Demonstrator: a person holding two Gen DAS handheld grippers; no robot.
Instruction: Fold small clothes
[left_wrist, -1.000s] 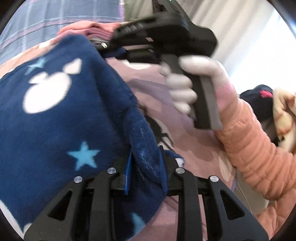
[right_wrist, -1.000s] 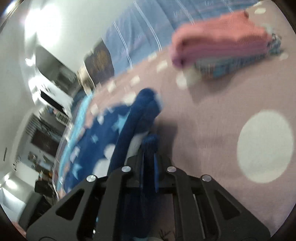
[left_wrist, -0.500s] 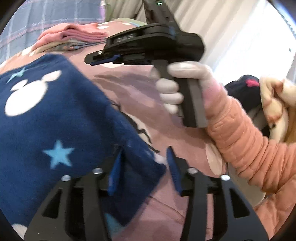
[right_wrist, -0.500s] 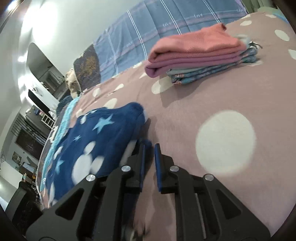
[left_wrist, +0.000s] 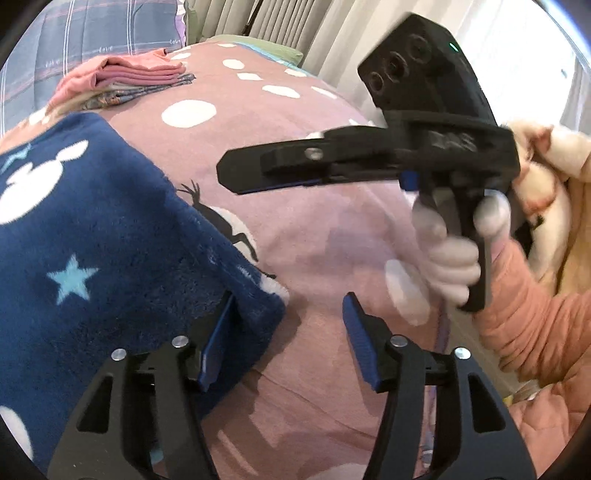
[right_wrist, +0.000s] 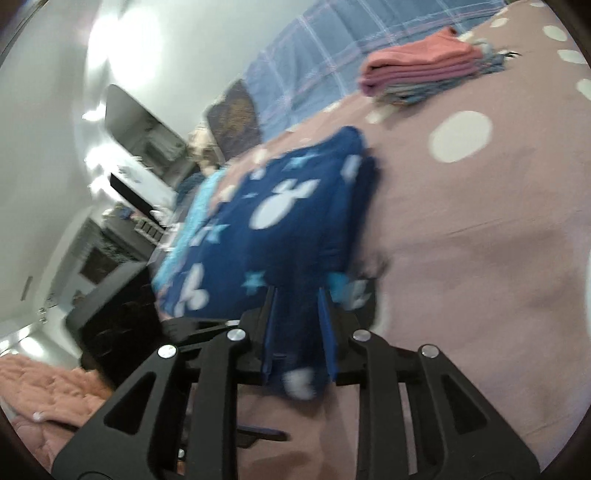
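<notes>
A navy fleece garment (left_wrist: 92, 236) with white mouse heads and light blue stars lies folded on the pink dotted bedspread (left_wrist: 303, 236). My left gripper (left_wrist: 288, 332) is open; the garment's near corner lies by its left pad, touching nothing I can confirm. The right gripper (left_wrist: 236, 181) shows side-on in the left wrist view, raised above the bed, held by a gloved hand. In the right wrist view, the right gripper (right_wrist: 297, 317) has its pads slightly apart with the garment's (right_wrist: 288, 206) edge lying between them; the frame is blurred.
A stack of folded pink and patterned clothes (left_wrist: 125, 77) sits at the far end of the bed, also in the right wrist view (right_wrist: 424, 66). A blue plaid pillow (right_wrist: 325, 59) is behind it. A cream fluffy garment (left_wrist: 543, 206) lies to the right.
Both grippers have let go of the navy garment, which now lies flat. My left jaws opened wide. The right gripper pulled back and to the right, away from the garment.
</notes>
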